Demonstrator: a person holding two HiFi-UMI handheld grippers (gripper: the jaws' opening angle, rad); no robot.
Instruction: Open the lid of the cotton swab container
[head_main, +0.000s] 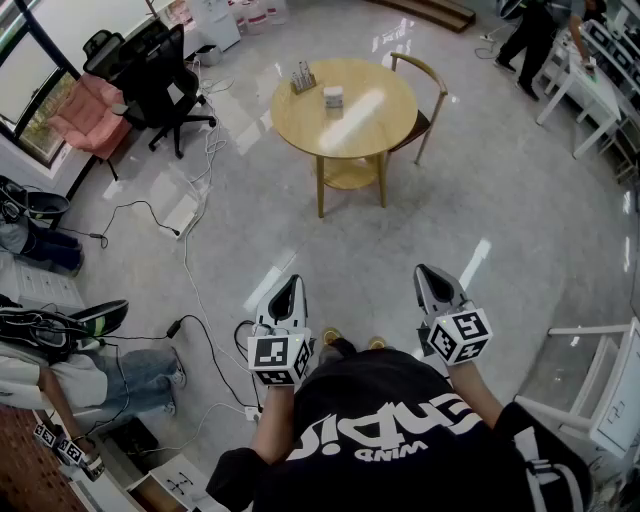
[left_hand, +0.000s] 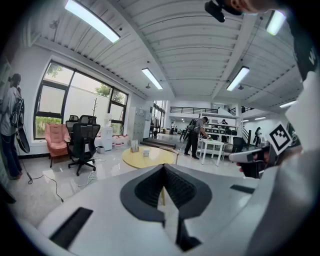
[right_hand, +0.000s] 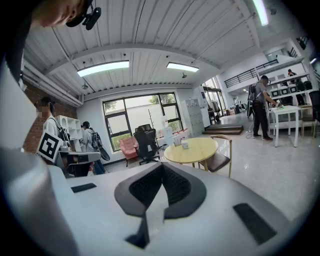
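Observation:
The cotton swab container (head_main: 333, 96) is a small whitish box standing on a round wooden table (head_main: 375, 125) far ahead of me. It shows tiny in the left gripper view (left_hand: 145, 152) and the right gripper view (right_hand: 184, 144). I hold both grippers close to my body, well short of the table. My left gripper (head_main: 289, 283) is shut with nothing in it, its dark pads meeting (left_hand: 163, 168). My right gripper (head_main: 426, 271) is likewise shut and empty (right_hand: 161, 166).
A small holder (head_main: 303, 77) stands beside the container. A wooden chair (head_main: 428, 95) is tucked at the table's right. Cables (head_main: 195, 250) trail over the floor at left, near a black office chair (head_main: 160, 80) and a pink chair (head_main: 88, 115). White tables (head_main: 590, 90) and a person (head_main: 530, 35) are at far right.

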